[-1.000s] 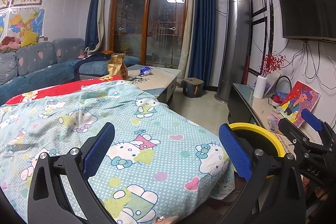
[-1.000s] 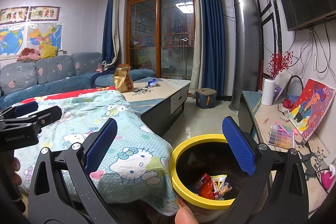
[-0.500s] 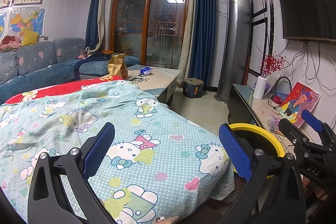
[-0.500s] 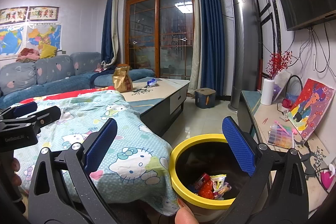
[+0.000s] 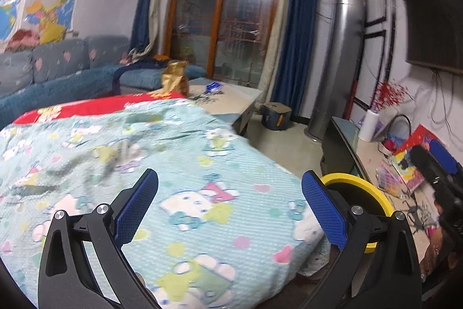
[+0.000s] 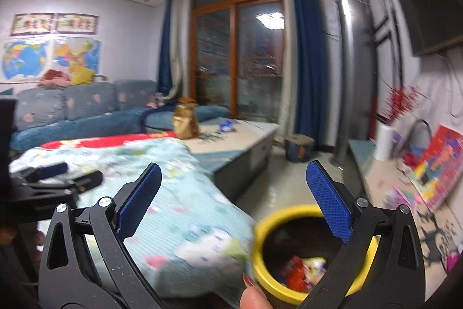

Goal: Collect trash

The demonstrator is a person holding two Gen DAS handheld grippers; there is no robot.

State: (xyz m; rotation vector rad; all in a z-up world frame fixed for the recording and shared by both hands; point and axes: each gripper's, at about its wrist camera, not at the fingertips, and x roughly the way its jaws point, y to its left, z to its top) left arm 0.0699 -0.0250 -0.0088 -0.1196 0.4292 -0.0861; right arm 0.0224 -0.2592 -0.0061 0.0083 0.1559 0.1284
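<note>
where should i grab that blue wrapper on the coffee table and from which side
Probably pinch the blue wrapper across its crumpled raised middle, coming down from above with the open left gripper. It lies low on the flat coffee table, so a side approach would likely scrape the top. The gold bag stands apart to its left; stay right of it. Blur hides finer shape.

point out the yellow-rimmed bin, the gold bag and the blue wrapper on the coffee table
yellow-rimmed bin [image 6: 262, 230]: right wrist view, left side of its yellow rim.
gold bag [image 5: 173, 78]: left wrist view, middle of its front face.
blue wrapper [image 5: 213, 87]: left wrist view, its centre; blurred.
</note>
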